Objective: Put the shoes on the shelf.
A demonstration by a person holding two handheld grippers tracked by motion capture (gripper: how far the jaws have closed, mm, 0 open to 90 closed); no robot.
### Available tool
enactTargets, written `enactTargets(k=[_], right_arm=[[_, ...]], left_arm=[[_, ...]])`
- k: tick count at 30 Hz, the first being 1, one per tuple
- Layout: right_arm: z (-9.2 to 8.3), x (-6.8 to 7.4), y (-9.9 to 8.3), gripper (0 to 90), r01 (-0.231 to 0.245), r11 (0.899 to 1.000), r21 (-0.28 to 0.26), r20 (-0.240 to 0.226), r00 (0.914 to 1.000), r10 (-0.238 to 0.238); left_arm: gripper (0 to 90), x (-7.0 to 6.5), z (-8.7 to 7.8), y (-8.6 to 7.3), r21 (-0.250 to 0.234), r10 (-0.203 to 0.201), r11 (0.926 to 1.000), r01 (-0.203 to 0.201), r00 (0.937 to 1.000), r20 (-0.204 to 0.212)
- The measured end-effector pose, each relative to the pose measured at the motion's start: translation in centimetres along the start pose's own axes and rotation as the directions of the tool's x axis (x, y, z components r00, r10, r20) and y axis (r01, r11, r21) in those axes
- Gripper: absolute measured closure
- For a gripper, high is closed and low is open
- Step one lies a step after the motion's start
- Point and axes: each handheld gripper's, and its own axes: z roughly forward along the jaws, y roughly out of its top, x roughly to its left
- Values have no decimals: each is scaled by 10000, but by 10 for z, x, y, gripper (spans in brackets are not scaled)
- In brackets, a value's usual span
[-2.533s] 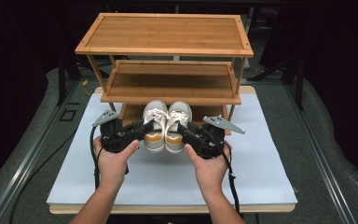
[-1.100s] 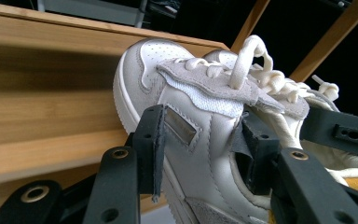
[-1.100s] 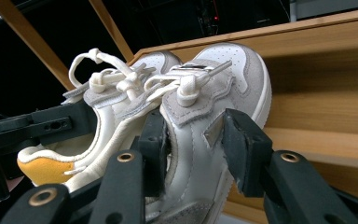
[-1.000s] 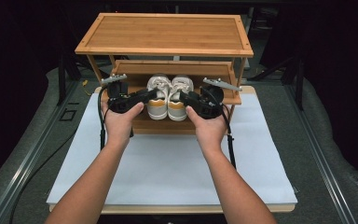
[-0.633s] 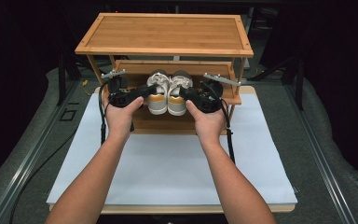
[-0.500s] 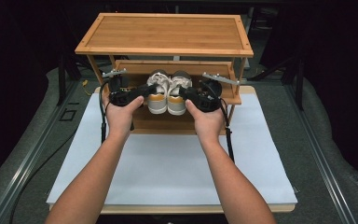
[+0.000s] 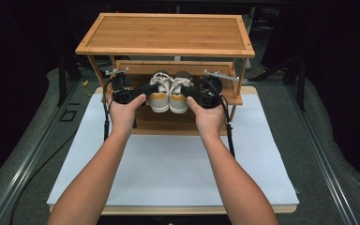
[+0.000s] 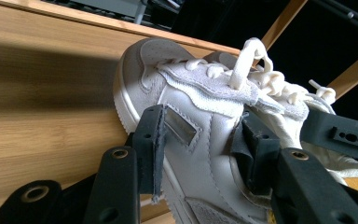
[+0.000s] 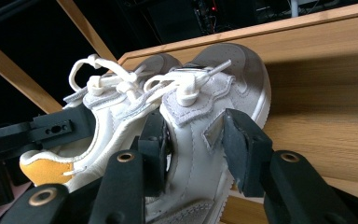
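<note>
Two white shoes, side by side, toes pointing away from the person, heels orange-tan. Left gripper (image 7: 151, 88) clamped on the left shoe (image 7: 160, 91); in the left gripper view both pads press that shoe's sides (image 8: 200, 140), one outside, one on the inner side by the tongue. Right gripper (image 7: 182, 90) clamped on the right shoe (image 7: 179, 92) the same way; in the right gripper view its pads squeeze the shoe (image 9: 196, 135) from both sides. Jaws on each stand fairly wide, spread by the shoe's width.

Shoes sit at the middle shelf (image 7: 225, 75) of a bamboo rack (image 7: 168, 33), under the top board, toes over the shelf, heels at its front edge. Cannot tell if soles touch the shelf. Laces tied, loose loops up. Rack stands at the far end of a white mat (image 7: 168, 168) on the tabletop (image 7: 197, 209). Both hands (image 7: 122, 108) held level, forearms coming in from below.
</note>
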Motion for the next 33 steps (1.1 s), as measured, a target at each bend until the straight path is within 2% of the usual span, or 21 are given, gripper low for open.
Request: enactTargets(k=[4,9,15,16,18,21,22,23,25,26,28,30,33], right_arm=[[2,-2,3,608,-143,9998,102,-74,9999,144],[5,-4,7,607,-170,9997,146,44,9998,169],[12,-8,9,604,-255,9988,425,52,9997,253],[13,-8,9,602,-260,9986,464,59,9997,257],[14,-9,9,599,-194,9984,530,69,9998,190],[14,-10,11,594,-174,9974,702,143,9998,164],[13,-11,13,591,-170,9953,951,167,9997,155],[16,-11,13,584,-288,9970,718,90,9996,282],[16,-11,14,563,-232,9959,880,11,9997,232],[16,-11,14,557,-180,9973,705,143,9998,170],[16,-12,16,543,-199,9972,727,-36,9998,203],[16,-11,17,543,-213,9974,683,-18,9998,215],[13,-10,18,542,-203,9987,475,-96,9997,208]], left_arm=[[574,0,3,4,88,98,9999,-97,9999,-29],[572,0,7,8,123,209,9997,-208,9997,-132],[566,6,13,9,443,37,9990,-31,9999,-149],[562,7,13,9,464,-157,9988,160,9999,-68],[556,9,13,10,524,-276,9982,275,9996,10],[547,10,14,11,585,-267,9979,266,9996,15],[543,9,15,11,526,-216,9984,219,9998,-56],[537,9,15,12,516,-248,9984,250,9997,-45],[496,9,15,12,294,-316,9991,314,9995,74],[494,8,14,14,240,-414,9989,410,9990,145],[493,7,14,16,338,-319,9989,315,9994,97],[493,8,12,17,335,-333,9989,328,9993,142],[489,7,9,18,145,-340,9993,336,9991,261]])
